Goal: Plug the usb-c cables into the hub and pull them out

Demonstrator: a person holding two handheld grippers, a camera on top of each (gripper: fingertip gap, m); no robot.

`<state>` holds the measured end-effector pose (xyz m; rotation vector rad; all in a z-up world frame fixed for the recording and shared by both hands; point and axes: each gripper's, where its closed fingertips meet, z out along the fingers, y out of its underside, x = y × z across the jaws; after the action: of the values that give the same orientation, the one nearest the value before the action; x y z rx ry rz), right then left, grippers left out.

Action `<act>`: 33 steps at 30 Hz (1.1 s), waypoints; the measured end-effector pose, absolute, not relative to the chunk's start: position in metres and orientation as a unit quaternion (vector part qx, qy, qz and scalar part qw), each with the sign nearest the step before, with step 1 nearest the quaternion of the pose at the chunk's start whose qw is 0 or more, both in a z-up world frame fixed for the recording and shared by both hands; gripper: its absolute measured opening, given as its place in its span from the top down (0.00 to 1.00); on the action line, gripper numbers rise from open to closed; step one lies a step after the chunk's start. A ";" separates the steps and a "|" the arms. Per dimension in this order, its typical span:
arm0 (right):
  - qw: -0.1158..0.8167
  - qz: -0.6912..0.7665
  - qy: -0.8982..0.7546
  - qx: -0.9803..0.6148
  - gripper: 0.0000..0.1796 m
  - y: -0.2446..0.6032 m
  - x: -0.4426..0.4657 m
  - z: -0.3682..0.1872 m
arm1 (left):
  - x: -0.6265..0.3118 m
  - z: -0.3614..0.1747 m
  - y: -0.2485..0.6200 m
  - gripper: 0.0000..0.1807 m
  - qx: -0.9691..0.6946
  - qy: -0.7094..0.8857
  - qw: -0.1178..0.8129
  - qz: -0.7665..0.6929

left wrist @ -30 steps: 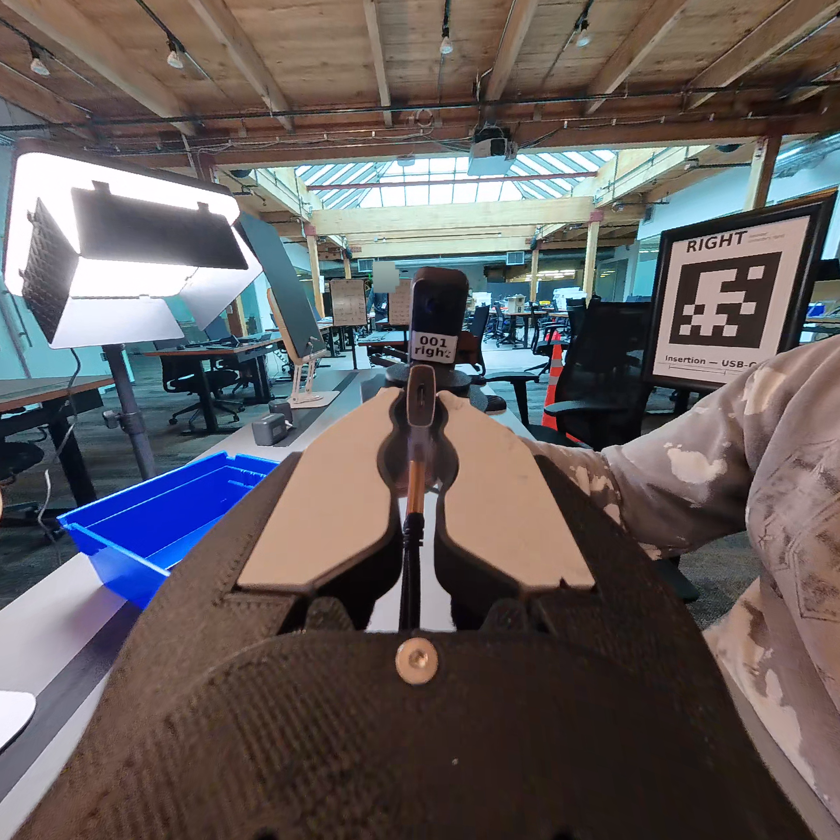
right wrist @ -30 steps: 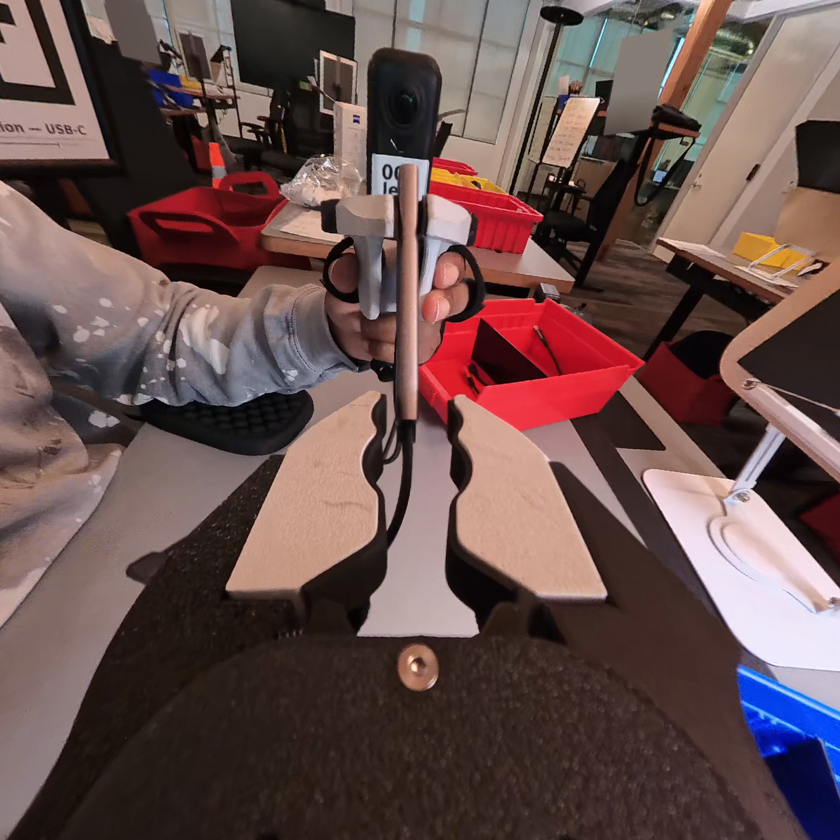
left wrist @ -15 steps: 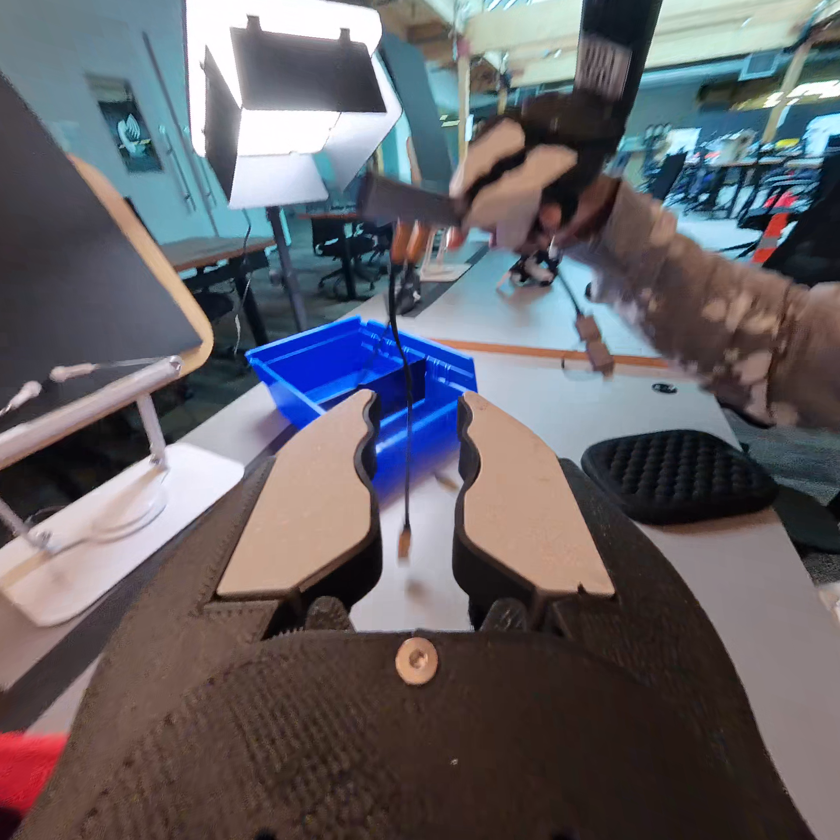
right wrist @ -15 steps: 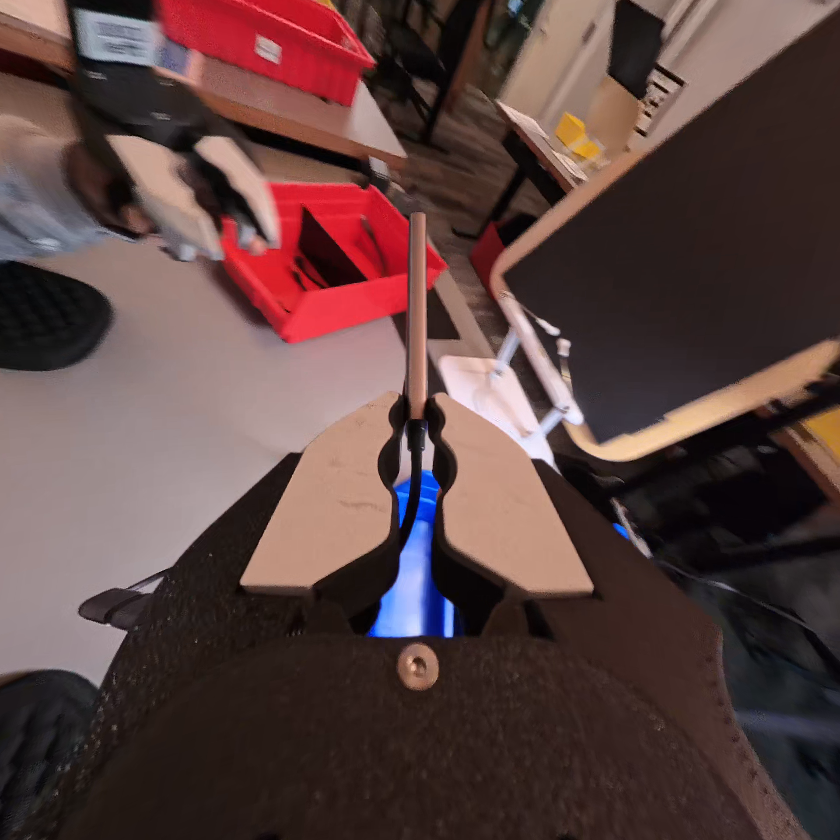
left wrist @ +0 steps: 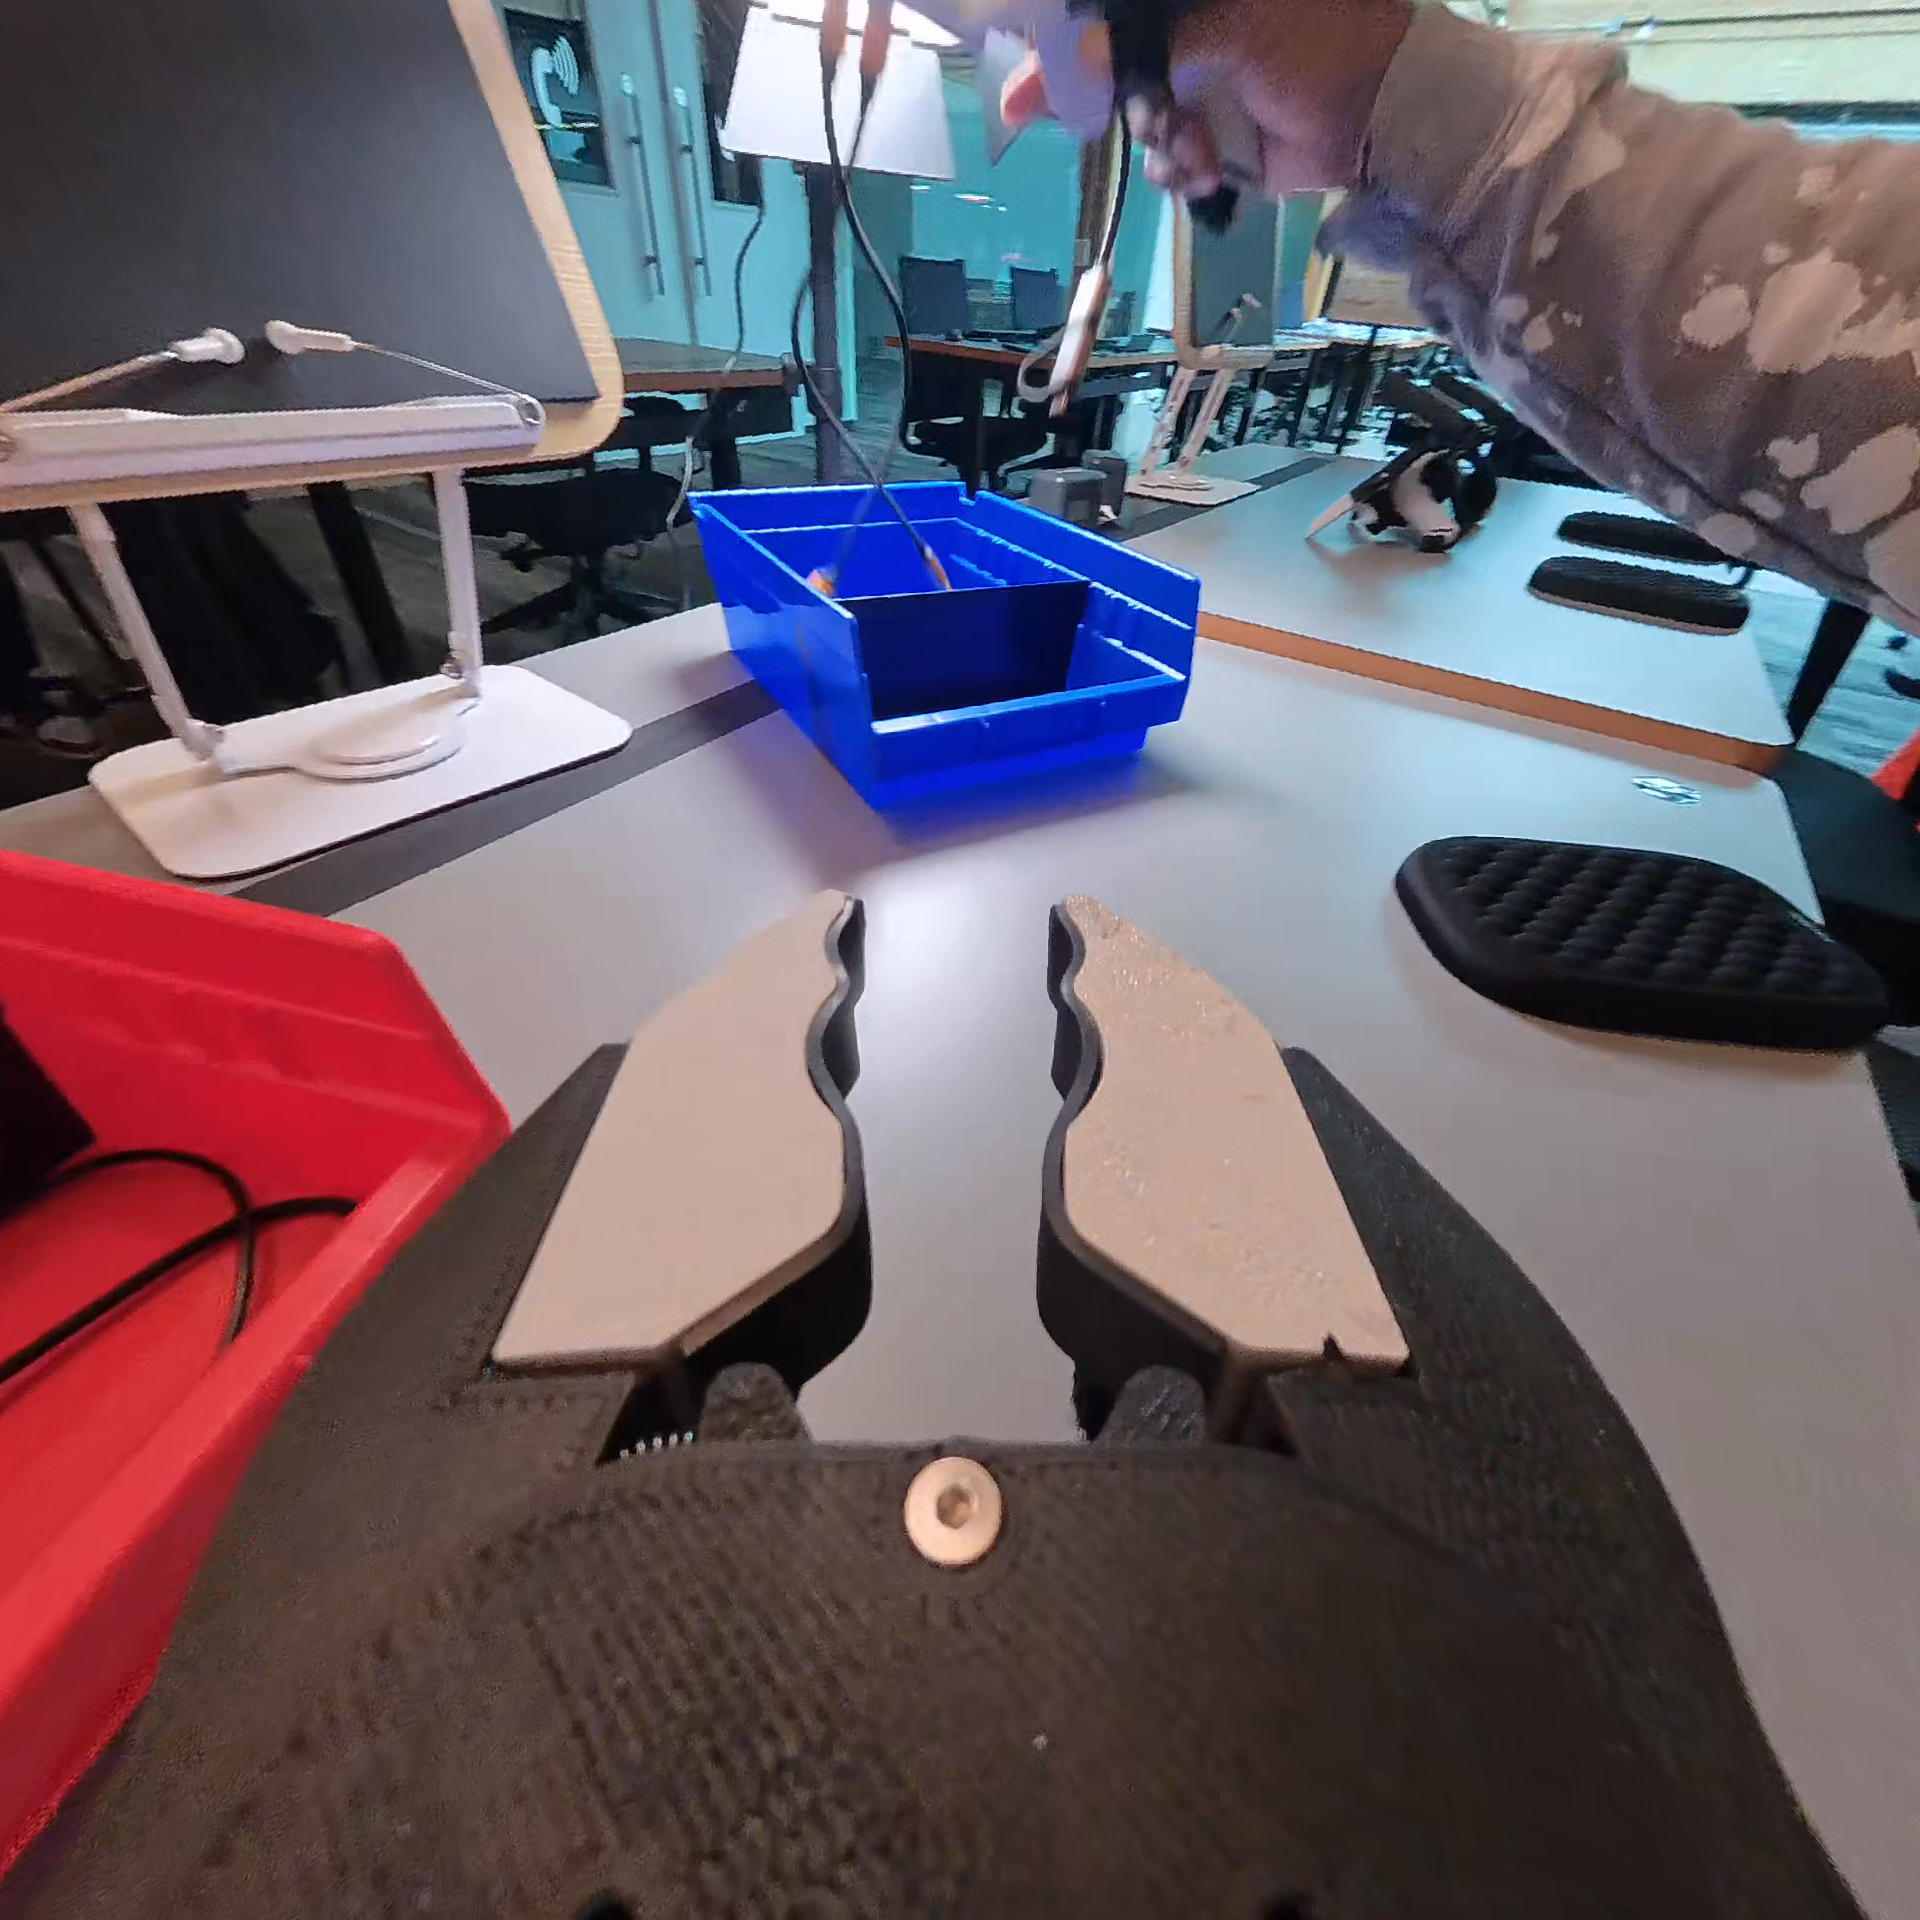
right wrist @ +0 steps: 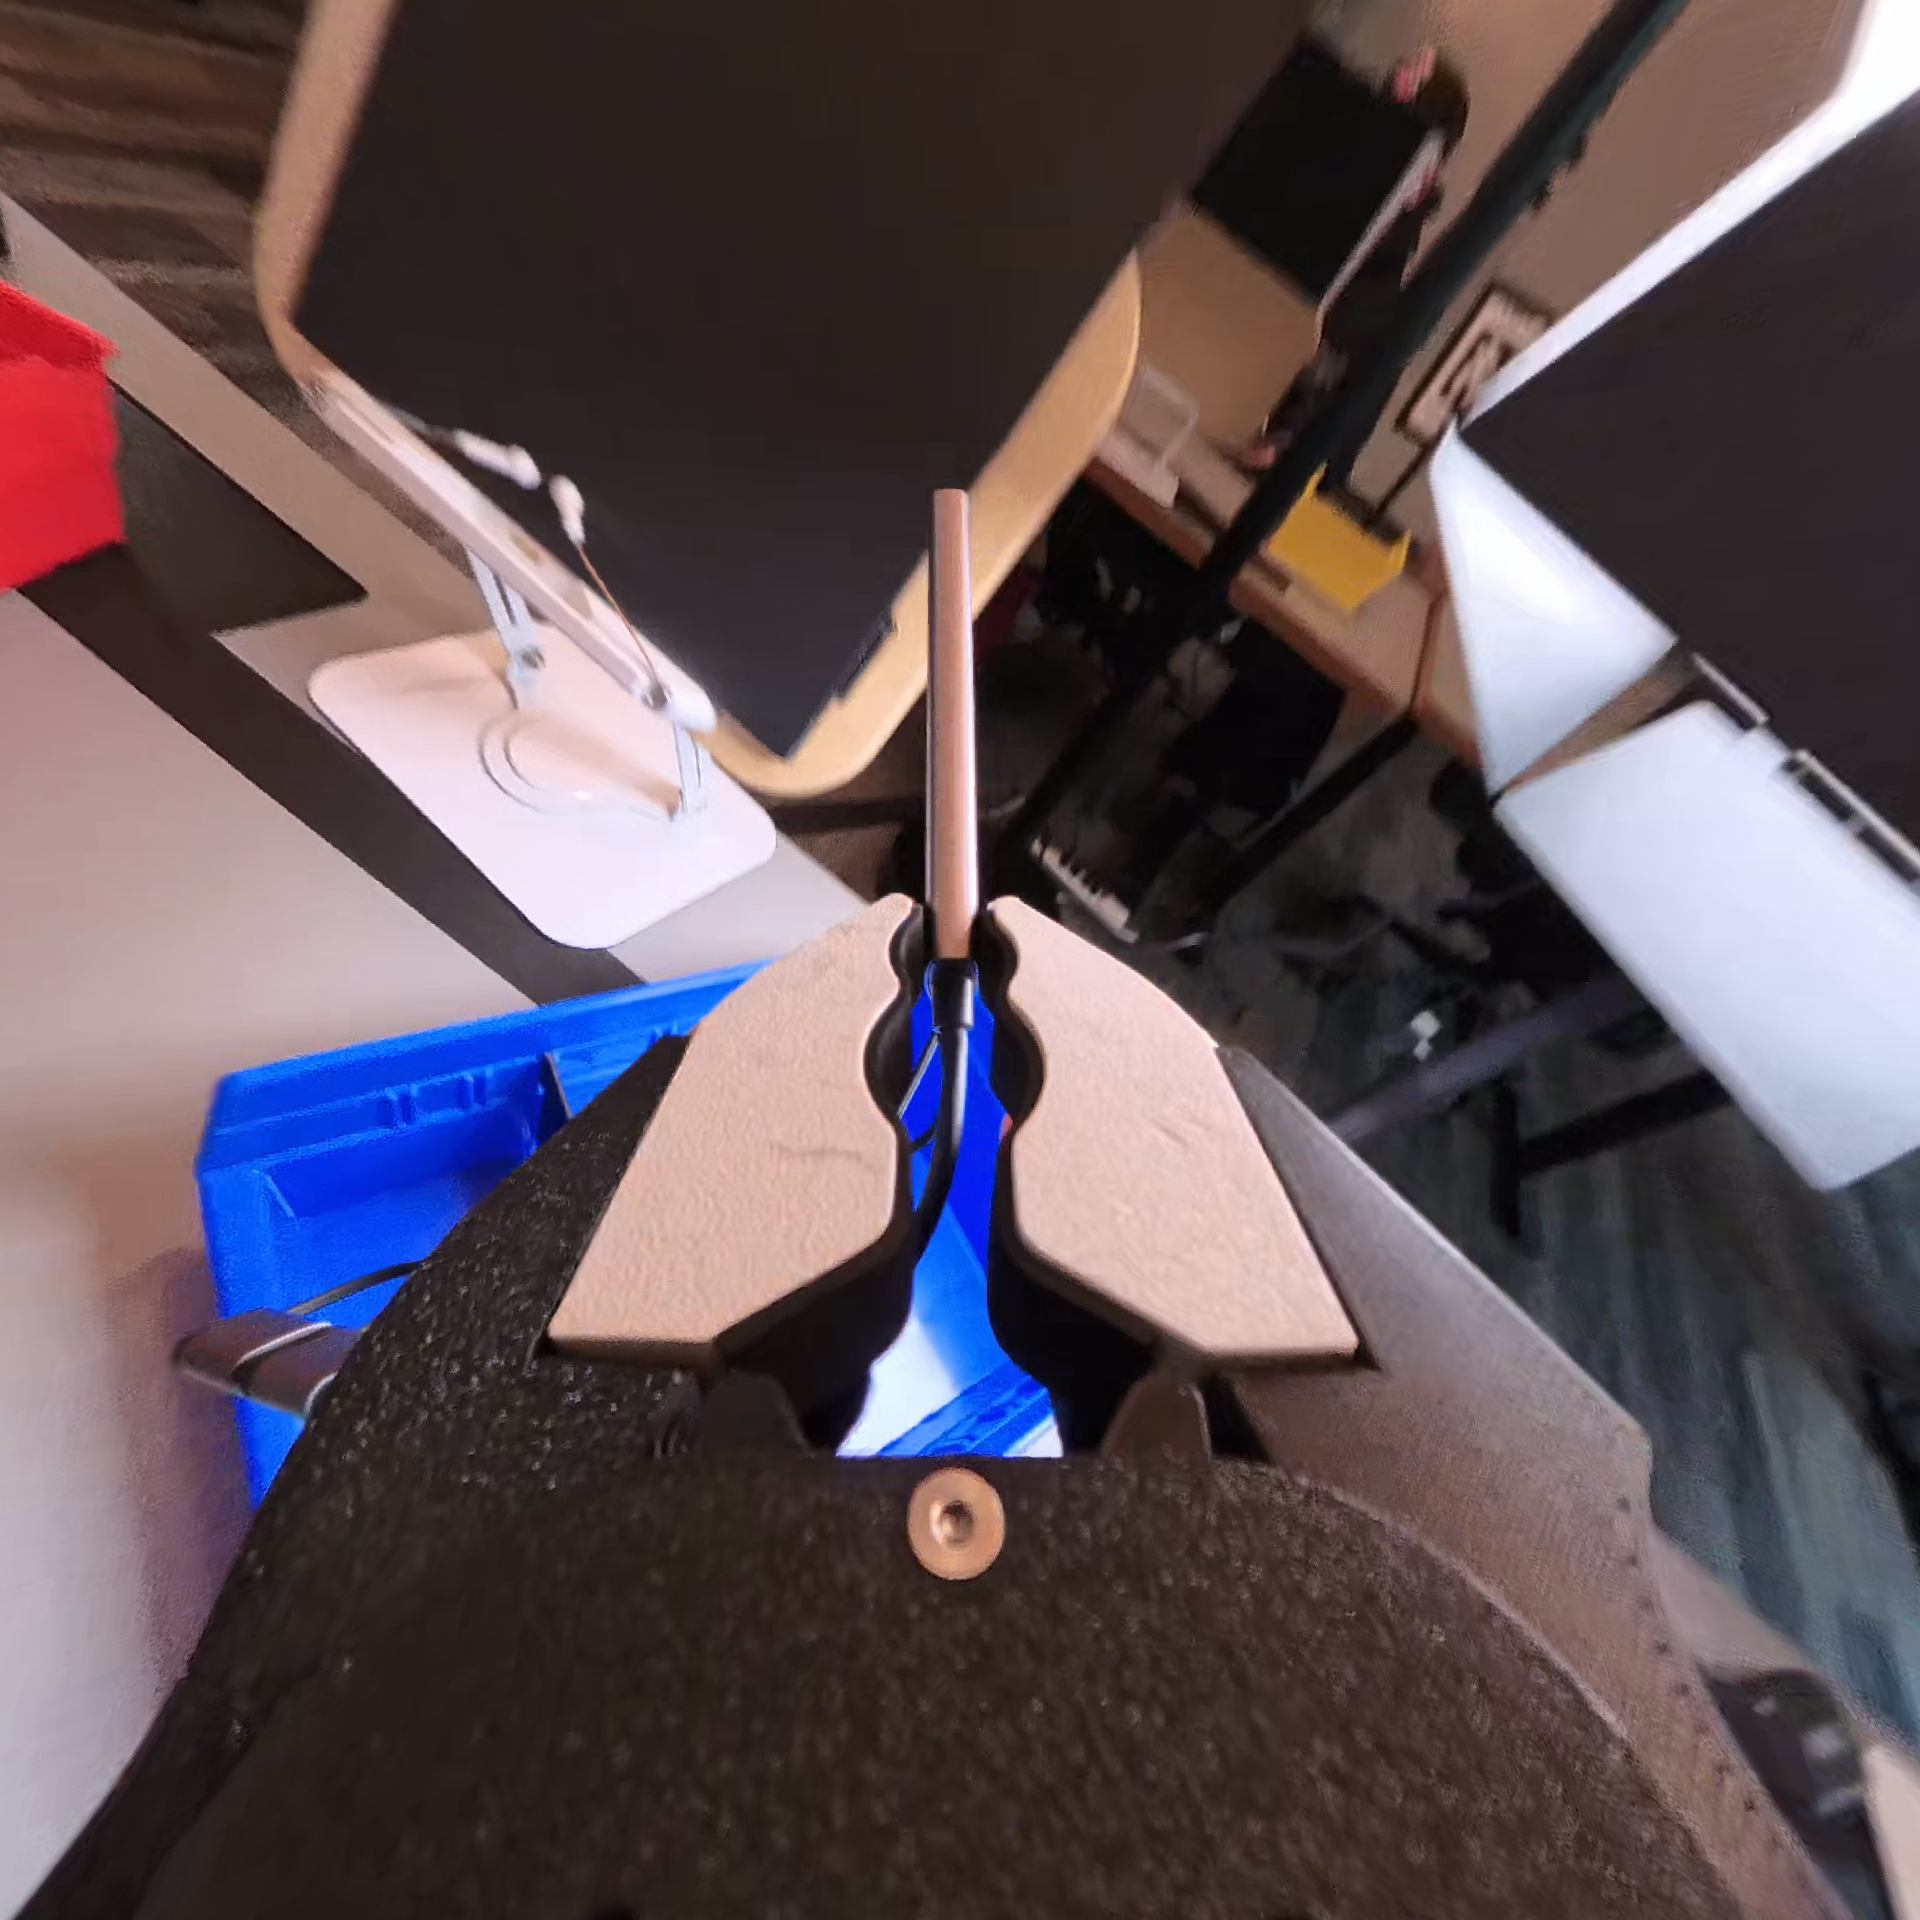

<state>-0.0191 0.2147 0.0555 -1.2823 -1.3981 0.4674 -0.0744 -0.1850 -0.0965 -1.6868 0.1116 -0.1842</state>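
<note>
My right gripper is shut on the thin metal hub, which I see edge-on, pointing forward from the fingertips. The hub's black lead runs back between the fingers. The gripper hangs over the blue bin. In the left wrist view the right gripper is high at the top, blurred. Black usb-c cables dangle from it, with their orange-tipped plugs down inside the blue bin. My left gripper is open and empty, low over the grey table.
A red bin with a black cable in it sits close at the left. A white stand holds a dark board. Black ribbed pads lie at the right. A sleeved arm crosses the upper right.
My left gripper let go of the cable plug, opened and swung down beside the red bin. My right gripper shut on the hub and carried it with the cables over the blue bin.
</note>
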 end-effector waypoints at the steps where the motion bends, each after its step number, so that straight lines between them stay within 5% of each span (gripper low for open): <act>1: 0.548 0.196 -0.586 -0.564 0.95 0.226 -0.023 0.035 | -0.077 -0.097 -0.185 0.81 -0.745 0.047 0.661 -0.076; 9: 0.512 0.136 -0.519 -0.670 0.95 0.307 -0.024 -0.079 | -0.084 -0.108 -0.186 0.81 -0.749 0.032 0.656 -0.084; 18: 0.494 0.199 -0.408 -0.741 0.95 0.348 -0.031 -0.064 | -0.081 -0.121 -0.181 0.82 -0.761 0.029 0.640 -0.101; 25: 0.514 0.025 -0.545 -0.662 0.92 0.334 -0.028 -0.109 | -0.078 -0.125 -0.181 0.82 -0.766 0.033 0.633 -0.104; 33: 0.400 0.031 -0.674 -0.620 0.72 0.273 -0.019 -0.122 | -0.078 -0.125 -0.181 0.81 -0.768 0.033 0.633 -0.098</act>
<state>-0.0190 0.2726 -0.1215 -1.5695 -1.7048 0.0777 -0.0782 -0.1805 -0.1254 -1.7559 0.0746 -0.2241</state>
